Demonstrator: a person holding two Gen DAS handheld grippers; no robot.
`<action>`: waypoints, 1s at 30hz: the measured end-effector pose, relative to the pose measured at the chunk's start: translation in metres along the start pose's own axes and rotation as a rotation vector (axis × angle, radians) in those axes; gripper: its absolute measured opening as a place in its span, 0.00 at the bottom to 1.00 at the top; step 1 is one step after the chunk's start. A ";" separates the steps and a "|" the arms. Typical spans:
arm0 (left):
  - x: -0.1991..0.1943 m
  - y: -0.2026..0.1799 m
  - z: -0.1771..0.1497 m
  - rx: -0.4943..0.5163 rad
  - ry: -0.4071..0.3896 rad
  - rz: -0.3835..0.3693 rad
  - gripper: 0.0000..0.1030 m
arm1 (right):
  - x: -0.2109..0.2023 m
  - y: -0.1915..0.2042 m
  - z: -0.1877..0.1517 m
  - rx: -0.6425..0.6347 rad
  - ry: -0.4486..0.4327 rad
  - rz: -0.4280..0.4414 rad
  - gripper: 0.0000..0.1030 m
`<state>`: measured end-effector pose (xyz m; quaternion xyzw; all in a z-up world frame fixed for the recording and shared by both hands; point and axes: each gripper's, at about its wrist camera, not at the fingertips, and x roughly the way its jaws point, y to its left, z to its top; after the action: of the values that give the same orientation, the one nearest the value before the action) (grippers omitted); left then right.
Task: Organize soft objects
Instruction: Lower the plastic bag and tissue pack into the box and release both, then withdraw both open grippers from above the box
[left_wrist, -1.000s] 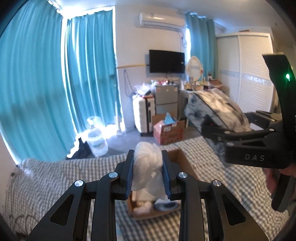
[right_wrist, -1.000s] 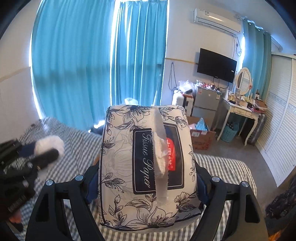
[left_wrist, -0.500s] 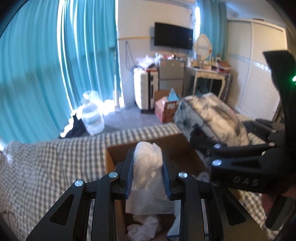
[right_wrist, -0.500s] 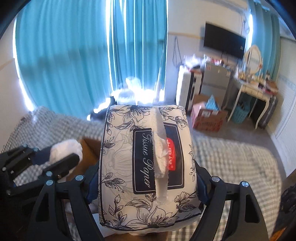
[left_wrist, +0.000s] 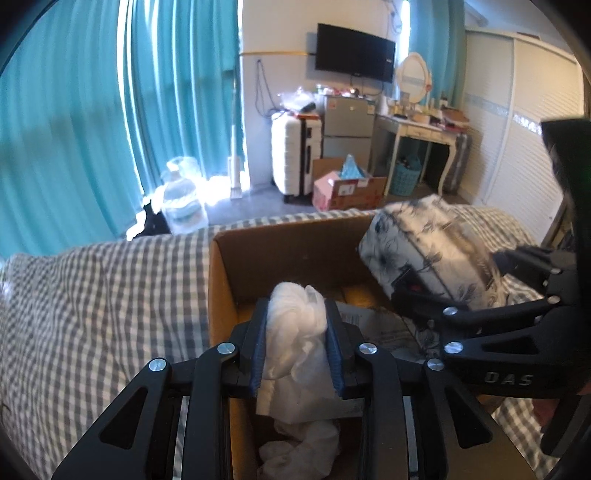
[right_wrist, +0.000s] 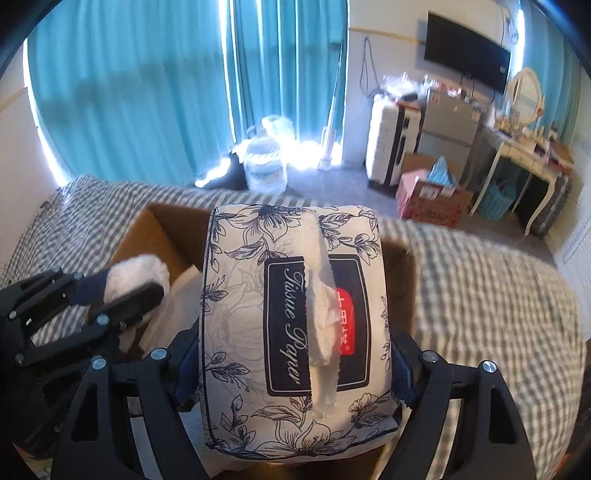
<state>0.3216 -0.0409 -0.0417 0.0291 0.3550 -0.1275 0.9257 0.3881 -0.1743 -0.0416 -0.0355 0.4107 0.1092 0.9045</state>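
My left gripper (left_wrist: 297, 332) is shut on a white crumpled soft bundle (left_wrist: 295, 325) and holds it over the open cardboard box (left_wrist: 221, 280) on the bed. My right gripper (right_wrist: 291, 354) is shut on a floral tissue paper pack (right_wrist: 251, 314), held over the box's right part (right_wrist: 162, 229). The pack (left_wrist: 424, 247) and right gripper (left_wrist: 480, 332) also show in the left wrist view. The left gripper (right_wrist: 110, 291) with its bundle (right_wrist: 136, 269) shows in the right wrist view. White paper and cloth lie inside the box (left_wrist: 303, 446).
The box sits on a grey checked bedspread (left_wrist: 92, 314). Beyond the bed are teal curtains (left_wrist: 110, 110), a water jug (left_wrist: 183, 206), a white suitcase (left_wrist: 291, 155), a floor box (left_wrist: 351, 188) and a dressing table (left_wrist: 424, 129).
Both grippers have moved down and forward over the cardboard box, which now fills more of both views. Each still holds its object.
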 end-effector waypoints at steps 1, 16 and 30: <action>-0.002 0.001 -0.001 0.001 -0.003 0.003 0.30 | 0.002 0.000 -0.002 0.000 0.003 -0.004 0.78; -0.062 0.000 0.023 -0.002 -0.106 0.009 0.80 | -0.094 -0.024 0.019 0.142 -0.234 -0.058 0.95; -0.259 0.008 0.027 -0.008 -0.312 0.074 1.00 | -0.298 0.026 0.001 0.059 -0.392 -0.140 0.95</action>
<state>0.1561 0.0184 0.1501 0.0182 0.2060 -0.0947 0.9738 0.1924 -0.1988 0.1838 -0.0157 0.2263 0.0387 0.9732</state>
